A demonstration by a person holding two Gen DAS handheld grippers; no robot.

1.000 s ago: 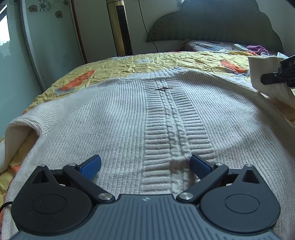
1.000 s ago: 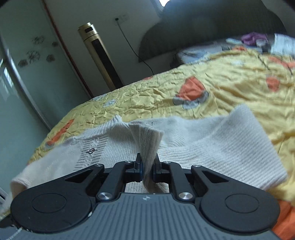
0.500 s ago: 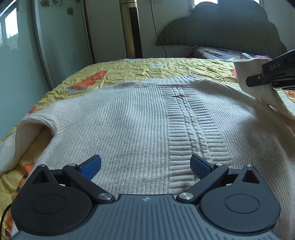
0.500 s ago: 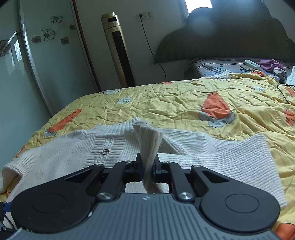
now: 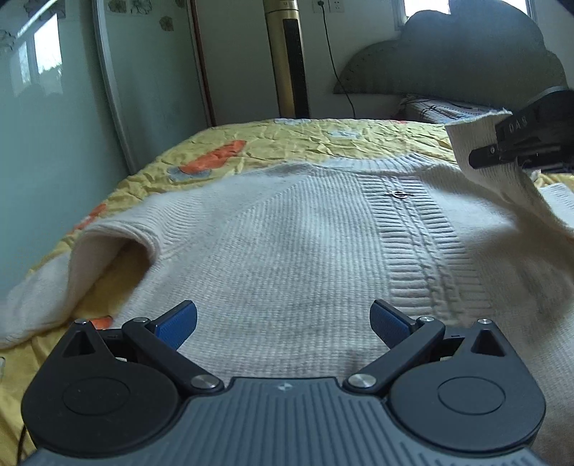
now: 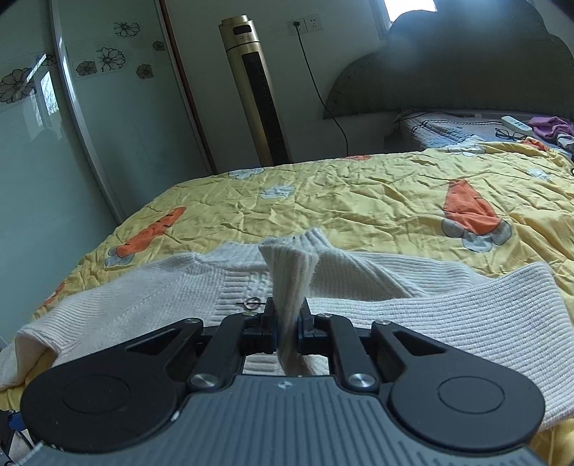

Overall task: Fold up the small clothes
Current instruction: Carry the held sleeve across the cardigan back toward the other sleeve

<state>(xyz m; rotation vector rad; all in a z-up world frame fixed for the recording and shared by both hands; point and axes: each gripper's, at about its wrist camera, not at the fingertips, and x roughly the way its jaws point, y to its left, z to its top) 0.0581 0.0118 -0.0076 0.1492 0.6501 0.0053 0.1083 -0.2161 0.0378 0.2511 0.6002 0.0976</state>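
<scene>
Gripping the sleeve cuff (image 6: 288, 272), right tool (image 6: 287, 322) risks dragging the sweater (image 5: 287, 258) toward 3 o'clock; left tool (image 5: 283, 319) gapes empty.

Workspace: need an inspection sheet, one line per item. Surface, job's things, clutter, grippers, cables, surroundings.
Surface: bed with a wrinkled yellow quilt, orange carrot print.
Job's things: cream knit sweater spread front up; one sleeve lifted off it.
Clutter: remote, glasses and purple cloth near the headboard.
Grippers: left gripper open over the sweater, holding nothing; right gripper shut on the sleeve.
Cables: black cord from the wall socket down behind the bed.
Surroundings: gold tower fan, dark headboard, sliding glass door with flower decals.
</scene>
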